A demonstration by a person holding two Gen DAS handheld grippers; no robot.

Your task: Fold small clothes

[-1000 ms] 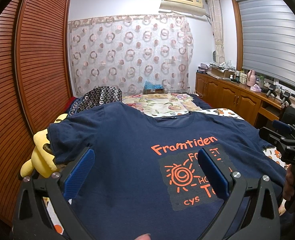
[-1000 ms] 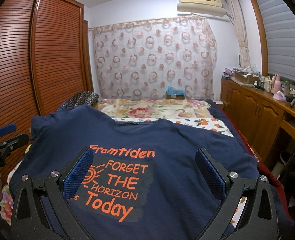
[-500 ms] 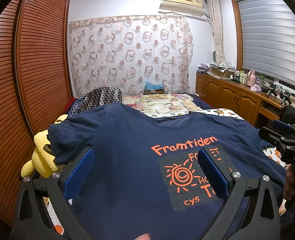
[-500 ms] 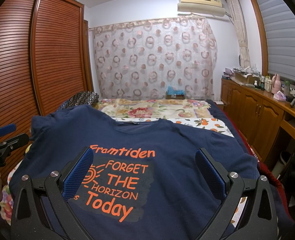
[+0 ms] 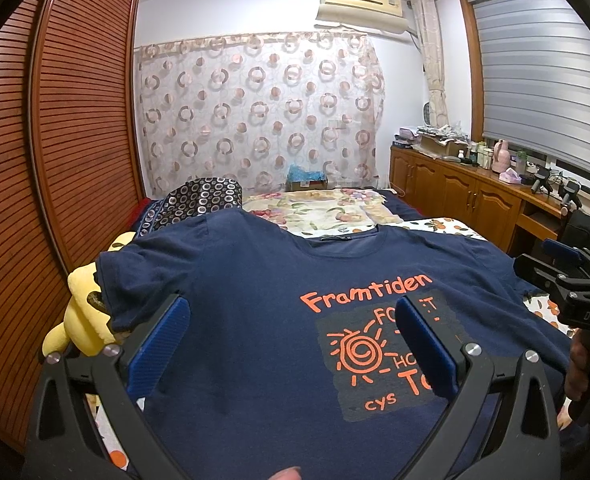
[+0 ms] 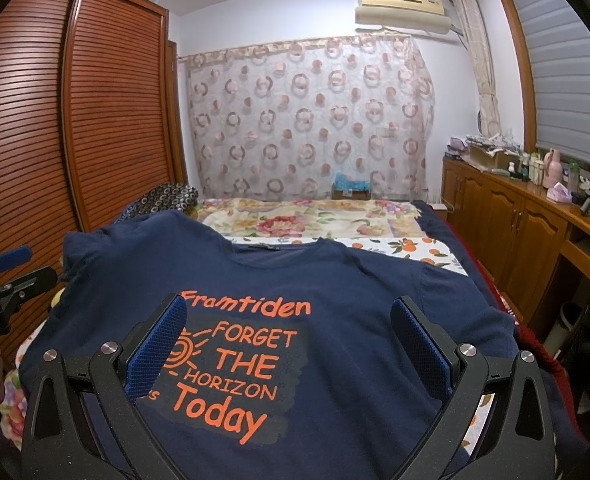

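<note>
Navy T-shirt [image 6: 335,292] lies spread face up on the bed [image 6: 307,220], collar toward the far curtain, its orange "Framtiden" print [image 6: 231,364] readable from the near hem. Laid flat and smoothed this way, with both sleeves out to the sides, it looks ready for a first fold, none of which has been made yet.

The left sleeve [image 5: 135,280] drapes over a yellow plush toy [image 5: 83,316] at the bed's edge, so that side sits raised and a little uneven; it may need pulling level before it is folded in.

The left gripper [image 5: 291,340] hovers over the shirt's left half, its blue-padded fingers [image 5: 163,340] spread wide with only fabric seen between them, holding nothing. The right gripper [image 6: 291,340] is over the printed chest, its fingers [image 6: 419,344] equally wide and empty. Whether either pair touches the cloth cannot be told from these views. Each gripper appears at the edge of the other's view, held side by side near the hem, probably so each can take one side of the shirt.
</note>
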